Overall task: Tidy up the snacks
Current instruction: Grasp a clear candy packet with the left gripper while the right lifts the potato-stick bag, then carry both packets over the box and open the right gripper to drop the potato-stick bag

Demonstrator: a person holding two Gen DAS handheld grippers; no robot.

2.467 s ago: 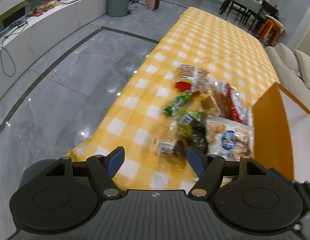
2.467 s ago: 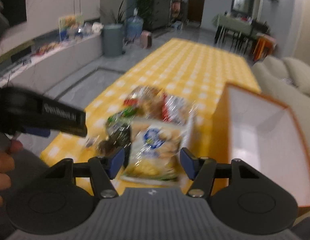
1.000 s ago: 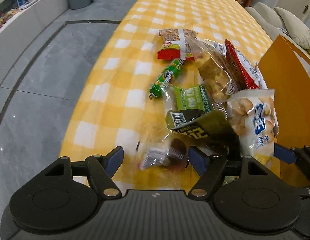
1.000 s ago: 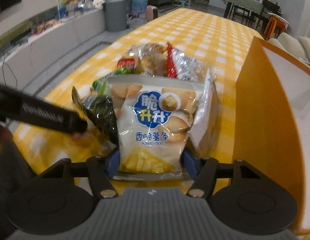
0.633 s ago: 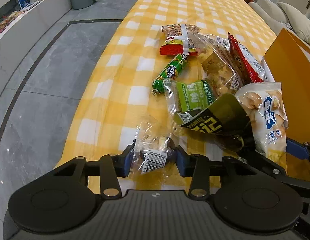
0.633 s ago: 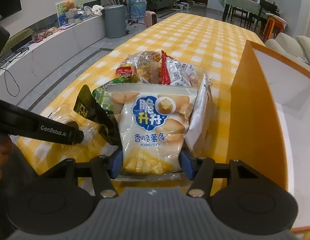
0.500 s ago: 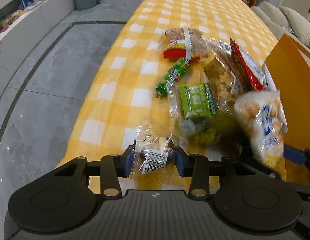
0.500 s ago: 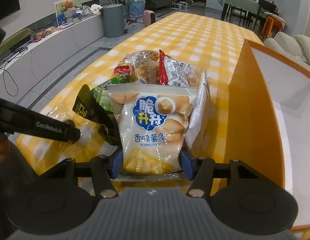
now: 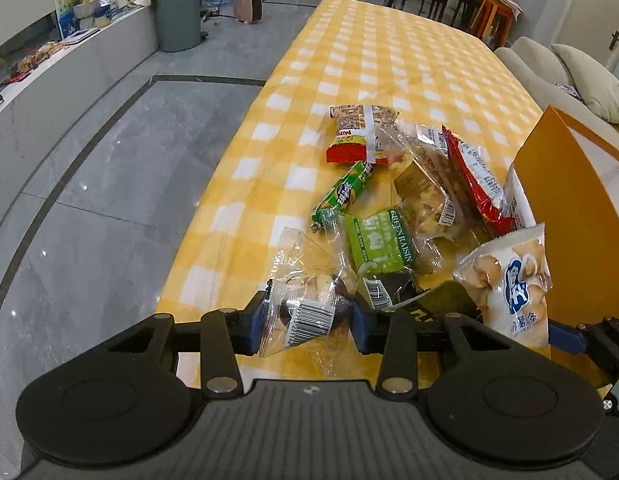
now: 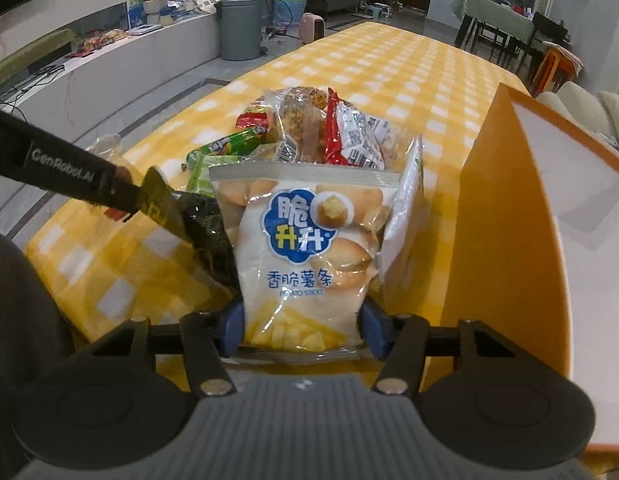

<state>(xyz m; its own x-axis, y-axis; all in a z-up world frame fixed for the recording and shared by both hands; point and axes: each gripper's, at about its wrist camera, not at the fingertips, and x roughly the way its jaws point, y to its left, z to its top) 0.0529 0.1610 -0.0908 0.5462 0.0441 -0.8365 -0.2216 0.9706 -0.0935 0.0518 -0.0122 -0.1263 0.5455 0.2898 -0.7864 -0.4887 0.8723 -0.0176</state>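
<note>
We note the left gripper (image 9: 307, 322) clamping a clear packet (image 9: 305, 304), the right gripper (image 10: 301, 326) clamping a potato-stick bag (image 10: 305, 248), over the yellow-checked bench (image 9: 369, 60).

The left gripper (image 9: 307, 322) fills the bottom of the left wrist frame, pitched steeply downward; its blue pads (image 9: 255, 326) have just been closing and now press both sides of a clear packet (image 9: 309, 300); its black finger also crosses the left edge of the right wrist frame. The right gripper (image 10: 303, 326) sits low centre in its own frame, likewise angled down; its pads clamp a potato-stick bag (image 10: 305, 248).
</note>
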